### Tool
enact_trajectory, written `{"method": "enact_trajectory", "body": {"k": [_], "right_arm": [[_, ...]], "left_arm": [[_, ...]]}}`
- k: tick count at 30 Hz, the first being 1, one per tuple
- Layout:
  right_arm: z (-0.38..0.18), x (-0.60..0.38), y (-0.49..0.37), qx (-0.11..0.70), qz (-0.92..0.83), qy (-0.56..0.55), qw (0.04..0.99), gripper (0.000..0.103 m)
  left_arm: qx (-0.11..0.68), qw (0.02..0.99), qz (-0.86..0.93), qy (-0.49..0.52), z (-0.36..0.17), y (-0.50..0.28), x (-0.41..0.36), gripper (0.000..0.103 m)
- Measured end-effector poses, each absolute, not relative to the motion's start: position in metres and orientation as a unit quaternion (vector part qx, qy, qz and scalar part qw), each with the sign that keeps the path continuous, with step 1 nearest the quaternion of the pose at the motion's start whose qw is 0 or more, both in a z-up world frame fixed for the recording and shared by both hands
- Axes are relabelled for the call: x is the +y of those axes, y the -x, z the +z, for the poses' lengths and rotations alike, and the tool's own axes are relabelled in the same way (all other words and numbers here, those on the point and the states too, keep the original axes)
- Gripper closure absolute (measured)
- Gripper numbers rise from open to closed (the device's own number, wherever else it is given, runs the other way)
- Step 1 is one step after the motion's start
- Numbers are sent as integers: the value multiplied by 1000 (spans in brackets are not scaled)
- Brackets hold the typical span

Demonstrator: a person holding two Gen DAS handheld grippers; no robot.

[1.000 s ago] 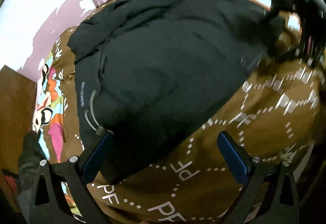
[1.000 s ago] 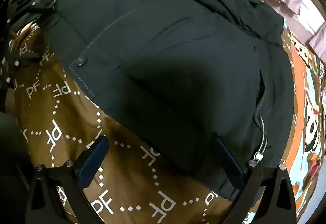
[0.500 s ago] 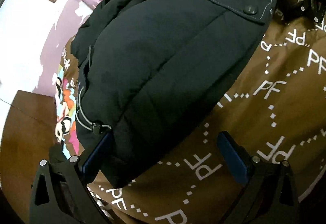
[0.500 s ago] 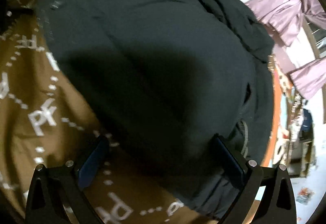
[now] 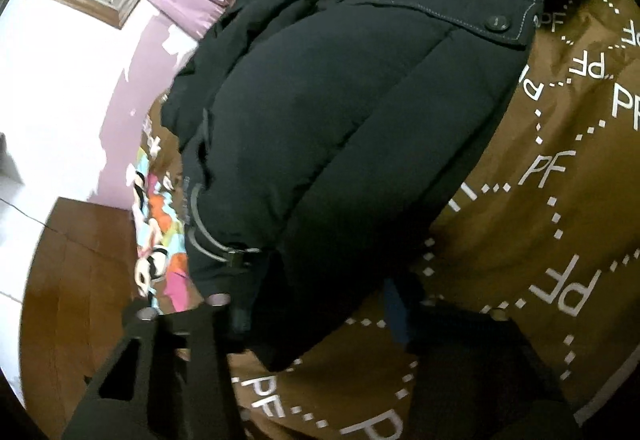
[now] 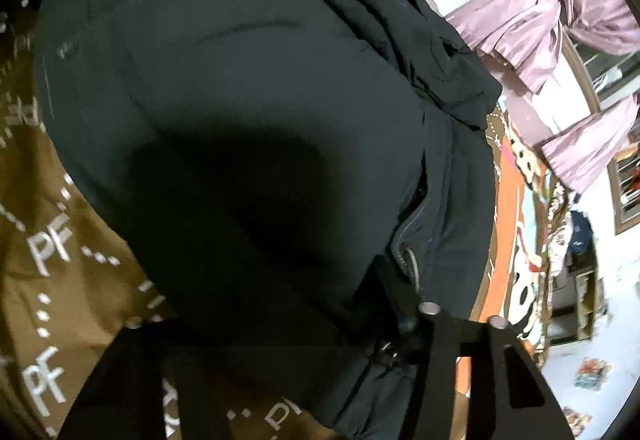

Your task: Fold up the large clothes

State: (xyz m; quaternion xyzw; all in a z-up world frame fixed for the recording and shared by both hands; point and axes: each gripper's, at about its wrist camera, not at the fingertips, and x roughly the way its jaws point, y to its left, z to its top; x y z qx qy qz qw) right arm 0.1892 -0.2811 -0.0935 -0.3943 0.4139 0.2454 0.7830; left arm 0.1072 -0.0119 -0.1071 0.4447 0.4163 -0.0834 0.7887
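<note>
A large black puffer jacket point(image 5: 340, 112) lies on a brown bedspread printed with white "PF" letters point(image 5: 560, 200). My left gripper point(image 5: 316, 304) is shut on the jacket's near hem corner, beside a grey drawstring and toggle point(image 5: 236, 256); its fingers are half buried in the fabric. In the right wrist view the same jacket point(image 6: 248, 128) fills the frame. My right gripper point(image 6: 276, 324) is shut on the other hem corner, next to the zipper end point(image 6: 408, 256). The brown bedspread point(image 6: 48, 260) shows at the left.
A colourful cartoon sheet point(image 5: 160, 232) lies beyond the jacket's edge. A wooden headboard point(image 5: 72, 300) stands at the left. Purple tied curtains point(image 6: 560, 12) hang on a white and purple wall. Shelves and clutter point(image 6: 576, 268) stand at the right.
Both grippers have closed from open onto the jacket's hem corners. Both cameras have come closer to the jacket and tilted.
</note>
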Motion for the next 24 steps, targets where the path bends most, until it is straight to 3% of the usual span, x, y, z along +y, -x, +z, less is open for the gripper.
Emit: {"method": "enact_trajectory", "body": {"k": [1,4,8,14,20,24], "right_arm": [[-87,-282,-191,415,251,383,786,69],[-59,-282,-197,401,262,353,804,80],[-28,-286,-207,388,263,314,826,83],[5,-294,-224,386,258,248,850,83],[-8,-294,-221,404,270,247,838,75],[-27,-287,-204,405,282,282,823,59]], "left_arm": [[410,789,-85,-450,-104,-106,-12,71],[396,793,-93,-454,-93,-103,-14,83],[391,808,-106,-427,-68,-110,-14,91],[378,853,-96,-346,-13,-132,-15,95],[381,887,-77,-251,37,-168,-9,96],[378,898,-67,-213,63,-185,-13,96]]}}
